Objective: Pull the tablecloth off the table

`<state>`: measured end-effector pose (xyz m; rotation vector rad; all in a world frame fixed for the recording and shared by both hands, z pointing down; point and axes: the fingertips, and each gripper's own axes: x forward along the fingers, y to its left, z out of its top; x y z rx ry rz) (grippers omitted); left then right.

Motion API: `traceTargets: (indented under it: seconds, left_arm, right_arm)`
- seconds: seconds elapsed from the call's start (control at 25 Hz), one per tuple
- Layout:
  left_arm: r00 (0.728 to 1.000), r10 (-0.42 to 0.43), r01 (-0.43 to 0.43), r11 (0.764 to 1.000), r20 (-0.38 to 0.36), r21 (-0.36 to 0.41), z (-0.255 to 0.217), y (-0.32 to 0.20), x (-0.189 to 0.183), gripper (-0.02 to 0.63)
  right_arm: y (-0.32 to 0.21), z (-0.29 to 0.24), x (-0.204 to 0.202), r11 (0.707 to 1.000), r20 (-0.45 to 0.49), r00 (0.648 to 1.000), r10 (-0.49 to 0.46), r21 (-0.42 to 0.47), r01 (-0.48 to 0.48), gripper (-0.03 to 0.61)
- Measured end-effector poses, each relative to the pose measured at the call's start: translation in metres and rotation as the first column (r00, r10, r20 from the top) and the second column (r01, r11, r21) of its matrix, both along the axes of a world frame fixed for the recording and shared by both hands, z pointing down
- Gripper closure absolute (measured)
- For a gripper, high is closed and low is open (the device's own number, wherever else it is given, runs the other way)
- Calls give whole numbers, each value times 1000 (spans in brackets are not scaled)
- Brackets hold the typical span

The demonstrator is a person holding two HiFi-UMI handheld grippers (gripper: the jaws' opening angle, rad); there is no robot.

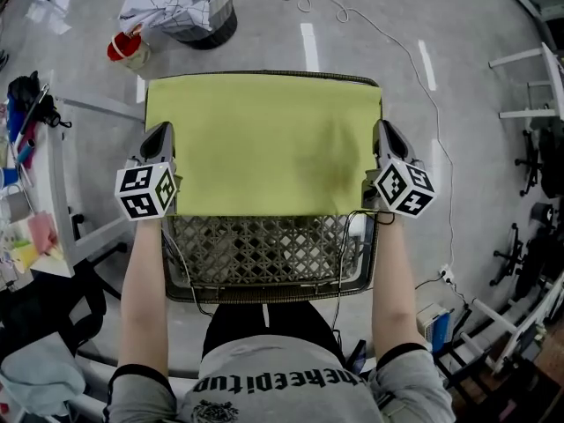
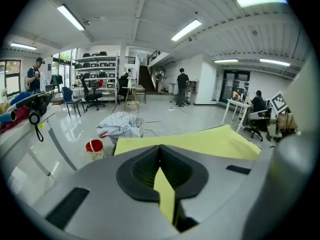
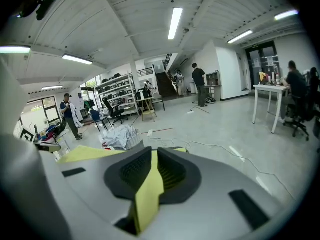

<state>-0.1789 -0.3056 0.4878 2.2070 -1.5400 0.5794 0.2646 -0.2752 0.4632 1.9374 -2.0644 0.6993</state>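
Note:
A yellow-green tablecloth (image 1: 264,139) lies over the far part of a dark lattice-top table (image 1: 264,252), whose near strip is bare. My left gripper (image 1: 160,137) is at the cloth's left edge. In the left gripper view the left gripper (image 2: 161,170) is shut on a fold of the tablecloth (image 2: 200,141). My right gripper (image 1: 385,137) is at the cloth's right edge. In the right gripper view the right gripper (image 3: 151,170) is shut on a fold of the tablecloth (image 3: 147,196). Both arms reach forward along the table's sides.
Beyond the table stand a basket of checked cloth (image 1: 181,7) and a small red bucket (image 1: 128,49). A white cable (image 1: 392,38) runs over the floor at the right. A cluttered desk (image 1: 31,201) is at the left, office chairs (image 1: 538,157) at the right.

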Motion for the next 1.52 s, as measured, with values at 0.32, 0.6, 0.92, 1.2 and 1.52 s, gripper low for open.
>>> traceTargets:
  seconds: [0.32, 0.6, 0.92, 1.2, 1.52]
  left_arm:
    - [999, -32, 32, 999, -26, 16, -1, 43, -2, 600]
    - [997, -76, 76, 997, 7, 5, 10, 92, -12, 600]
    - [986, -160, 161, 986, 38, -36, 37, 156, -31, 597]
    - [972, -231, 232, 971, 36, -57, 55, 175, -45, 560]
    - [968, -248, 251, 964, 44, -89, 68, 170, -50, 460]
  right_arm:
    - [42, -1, -4, 1000, 46, 999, 7, 6, -7, 531]
    - [95, 13, -9, 1000, 76, 997, 2, -27, 0, 526]
    - [163, 43, -2, 994, 104, 993, 51, -100, -40, 514]
    - [190, 74, 2, 984, 96, 992, 85, -161, -69, 465]
    - [193, 93, 6, 975, 39, 994, 103, -201, -93, 378]
